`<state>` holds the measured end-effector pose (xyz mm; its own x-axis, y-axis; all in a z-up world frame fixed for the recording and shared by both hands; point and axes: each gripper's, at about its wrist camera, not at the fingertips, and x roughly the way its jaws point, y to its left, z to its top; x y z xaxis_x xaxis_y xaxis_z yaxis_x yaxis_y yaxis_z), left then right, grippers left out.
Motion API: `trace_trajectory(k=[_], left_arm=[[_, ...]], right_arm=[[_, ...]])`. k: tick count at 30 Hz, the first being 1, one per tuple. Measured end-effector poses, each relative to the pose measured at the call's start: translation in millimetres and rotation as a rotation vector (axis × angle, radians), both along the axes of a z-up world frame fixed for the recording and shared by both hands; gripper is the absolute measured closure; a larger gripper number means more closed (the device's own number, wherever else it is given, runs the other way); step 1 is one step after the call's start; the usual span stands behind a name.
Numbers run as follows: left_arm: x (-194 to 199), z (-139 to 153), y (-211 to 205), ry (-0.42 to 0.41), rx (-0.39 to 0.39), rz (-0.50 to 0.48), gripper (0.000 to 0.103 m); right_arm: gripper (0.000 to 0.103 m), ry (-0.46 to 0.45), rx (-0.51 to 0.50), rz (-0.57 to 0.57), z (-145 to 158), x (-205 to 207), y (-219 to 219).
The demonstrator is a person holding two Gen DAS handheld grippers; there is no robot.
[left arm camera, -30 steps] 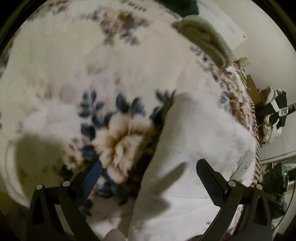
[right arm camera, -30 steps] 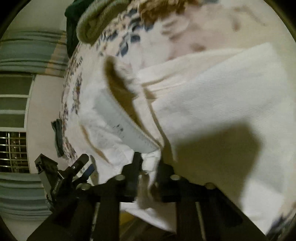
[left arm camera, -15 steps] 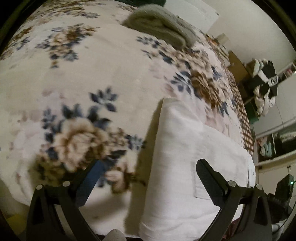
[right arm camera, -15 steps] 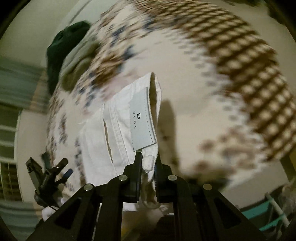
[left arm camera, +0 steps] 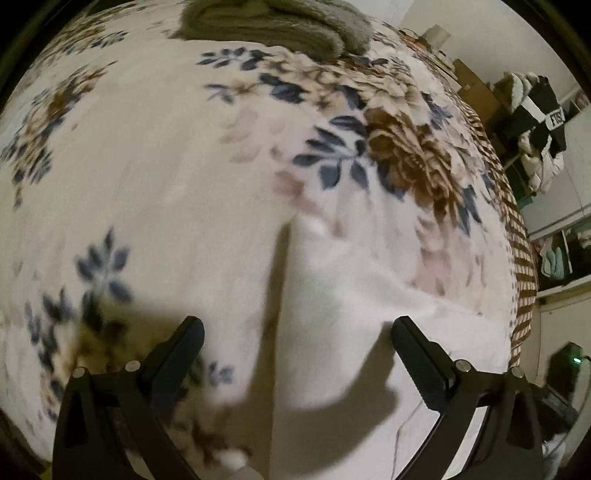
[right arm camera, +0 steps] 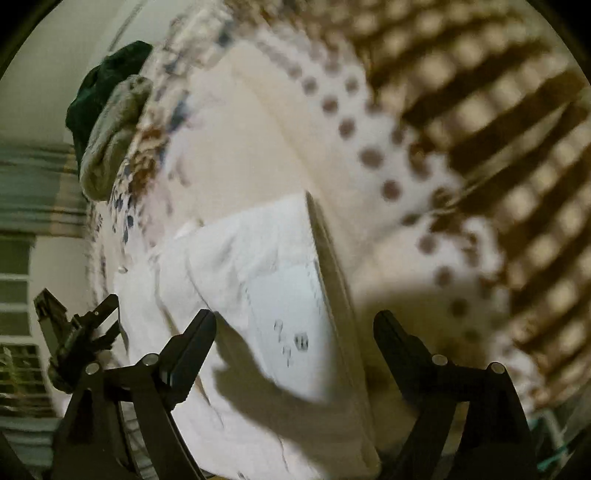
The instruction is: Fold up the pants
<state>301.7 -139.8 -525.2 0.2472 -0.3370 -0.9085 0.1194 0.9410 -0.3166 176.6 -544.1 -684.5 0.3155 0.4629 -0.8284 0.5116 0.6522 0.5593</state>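
Note:
The white pants (left arm camera: 354, 332) lie folded on the flowered blanket (left arm camera: 166, 184). In the right wrist view the pants (right arm camera: 258, 280) show their waistband and a grey label (right arm camera: 291, 332). My left gripper (left arm camera: 295, 332) hangs open over the folded edge, nothing between its fingers. My right gripper (right arm camera: 295, 325) is opening its jaws; they stand wide apart above the label end, and the pads do not press on the cloth. The left gripper (right arm camera: 92, 325) also shows at the lower left of the right wrist view.
A folded olive-grey garment (left arm camera: 277, 22) lies at the far end of the blanket, with a dark green one (right arm camera: 107, 85) behind it. The blanket's brown checked border (right arm camera: 498, 129) runs along the bed's edge. Clothes (left arm camera: 532, 122) and shelves stand beyond.
My right gripper was shut on the pants' waistband corner; now its jaws stand wide and the cloth lies free. Both grippers slid along the bed, and the olive garment looms nearer in the left wrist view.

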Motion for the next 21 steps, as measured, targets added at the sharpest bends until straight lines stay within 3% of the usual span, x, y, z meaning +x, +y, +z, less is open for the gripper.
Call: trace_trajectory(k=[1, 2, 3, 6, 12, 13, 15, 16, 17, 21], left_arm=[[4, -1, -3, 0.006, 0.0, -0.009, 0.0], [6, -1, -5, 0.014, 0.0, -0.017, 0.0], [8, -1, -6, 0.023, -0.002, -0.022, 0.0], [9, 1, -5, 0.027, -0.029, -0.031, 0.0], [7, 3, 2, 0.031, -0.138, -0.004, 0.003], [9, 3, 2, 0.019, -0.151, 0.002, 0.009], [13, 2, 1, 0.007, -0.157, 0.008, 0.031], [16, 0, 1, 0.009, -0.172, 0.013, 0.065], [19, -4, 2, 0.015, -0.147, 0.019, 0.072], [28, -21, 11, 0.022, -0.178, 0.016, 0.078]], right_arm=[[0.024, 0.001, 0.021, -0.019, -3, 1, -4], [0.045, -0.043, 0.024, -0.038, 0, 1, -5], [0.076, -0.055, -0.024, -0.028, 6, 3, -3], [0.096, -0.089, -0.14, 0.04, 28, 9, 9], [0.096, -0.191, -0.209, 0.003, 74, 12, -2], [0.096, -0.197, -0.22, 0.008, 79, 12, -3], [0.096, -0.189, -0.249, 0.021, 78, 16, -3], [0.096, -0.181, -0.242, 0.02, 78, 15, -7], [0.096, -0.167, -0.238, 0.017, 74, 16, -9], [0.096, -0.129, -0.221, 0.018, 51, 24, -11]])
